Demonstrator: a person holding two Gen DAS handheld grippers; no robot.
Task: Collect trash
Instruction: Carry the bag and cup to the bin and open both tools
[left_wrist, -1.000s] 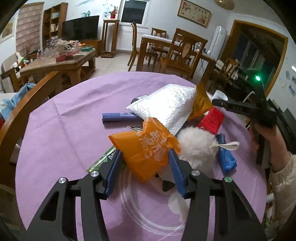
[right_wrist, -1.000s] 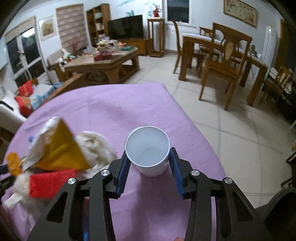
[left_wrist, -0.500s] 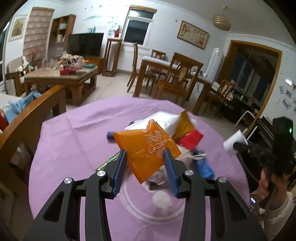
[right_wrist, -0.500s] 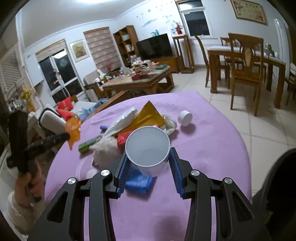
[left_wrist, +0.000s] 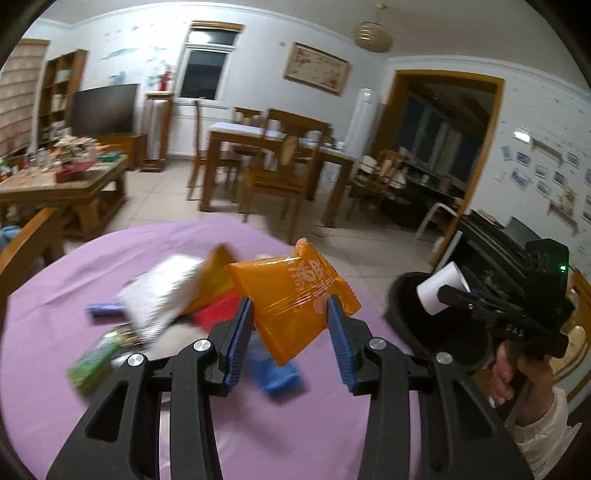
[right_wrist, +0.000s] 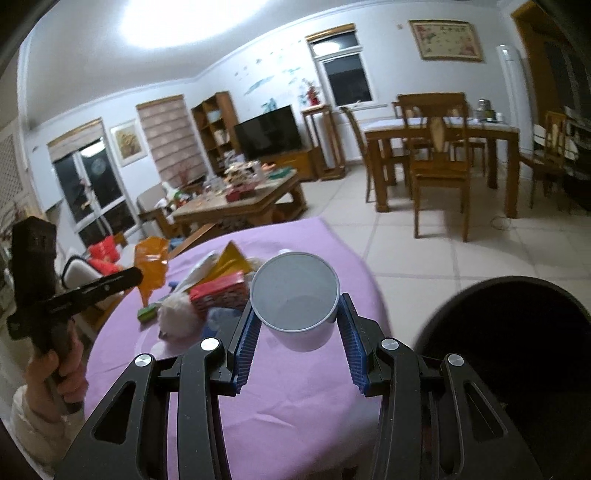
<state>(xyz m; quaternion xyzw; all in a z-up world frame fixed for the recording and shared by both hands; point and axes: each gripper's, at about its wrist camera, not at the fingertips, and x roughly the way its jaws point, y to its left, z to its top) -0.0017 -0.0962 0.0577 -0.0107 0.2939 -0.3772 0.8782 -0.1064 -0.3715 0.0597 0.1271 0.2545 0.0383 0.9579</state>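
The orange wrapper (left_wrist: 295, 295) is pinched in the left gripper (left_wrist: 290, 321), lifted above the purple table (left_wrist: 55, 295). The white cup (right_wrist: 295, 295) sits clamped in the right gripper (right_wrist: 299, 325), close to the black bin (right_wrist: 517, 350) beside the table. This looks like the carrying step; next, each piece must be brought over the bin's mouth and let go. More litter waits on the table.

Indoor artificial light is moderate; in the right wrist view a ceiling glow (right_wrist: 192, 22) blows out white at the top. Both fisheye views bend straight lines and darken to black at the corners. In the left wrist view, litter (left_wrist: 159, 295) on the table (left_wrist: 74, 424) smears with motion blur.
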